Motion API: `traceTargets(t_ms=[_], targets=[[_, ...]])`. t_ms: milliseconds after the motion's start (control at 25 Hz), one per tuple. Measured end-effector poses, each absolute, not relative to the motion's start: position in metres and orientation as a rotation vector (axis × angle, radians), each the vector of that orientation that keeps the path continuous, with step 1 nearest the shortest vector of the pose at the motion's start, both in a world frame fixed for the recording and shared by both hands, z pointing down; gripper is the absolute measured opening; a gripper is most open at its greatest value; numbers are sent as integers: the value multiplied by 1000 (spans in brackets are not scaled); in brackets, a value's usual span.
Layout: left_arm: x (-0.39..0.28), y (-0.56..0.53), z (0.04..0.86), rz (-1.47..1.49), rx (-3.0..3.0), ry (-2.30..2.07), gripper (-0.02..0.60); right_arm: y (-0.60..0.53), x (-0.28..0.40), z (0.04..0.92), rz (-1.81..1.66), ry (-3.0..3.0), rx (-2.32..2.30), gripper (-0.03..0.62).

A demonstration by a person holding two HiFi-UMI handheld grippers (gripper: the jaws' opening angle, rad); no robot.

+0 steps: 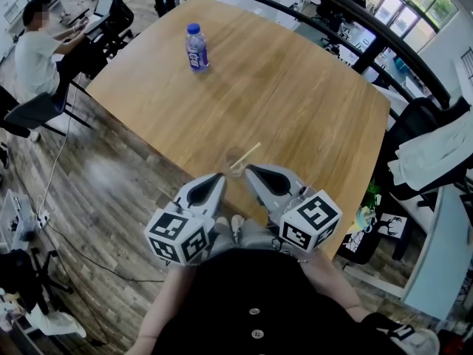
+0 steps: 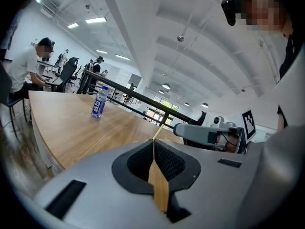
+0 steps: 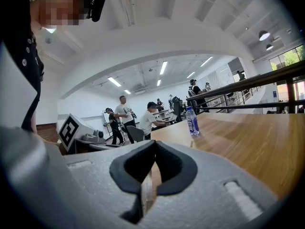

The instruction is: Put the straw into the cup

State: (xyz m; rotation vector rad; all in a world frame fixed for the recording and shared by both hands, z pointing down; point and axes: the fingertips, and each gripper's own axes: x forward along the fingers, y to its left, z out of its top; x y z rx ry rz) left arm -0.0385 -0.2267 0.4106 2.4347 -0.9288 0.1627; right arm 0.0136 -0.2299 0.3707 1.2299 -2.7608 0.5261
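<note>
A clear cup (image 1: 235, 161) stands near the table's front edge, and a pale yellow straw (image 1: 248, 154) leans in it, its top tilted to the right. My left gripper (image 1: 220, 177) sits just left of the cup and below it, shut and holding nothing. Just right of the cup is my right gripper (image 1: 250, 171), also shut with nothing in it. In the left gripper view the straw (image 2: 160, 126) pokes up beyond the closed left gripper (image 2: 153, 141). In the right gripper view the right gripper (image 3: 153, 146) hides the cup.
A blue-capped water bottle (image 1: 196, 47) stands far back on the wooden table (image 1: 295, 95). A black railing (image 1: 355, 13) runs behind the table. A seated person (image 1: 37, 54) works at the far left, and a chair with a white cloth (image 1: 432, 157) stands at the right.
</note>
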Motion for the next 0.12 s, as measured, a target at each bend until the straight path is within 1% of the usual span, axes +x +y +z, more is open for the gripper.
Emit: traceTargets(t_ms=[120], targets=[[-40, -228, 409, 160, 2439, -929, 21, -230, 11, 372, 524, -2758, 1217, -2]])
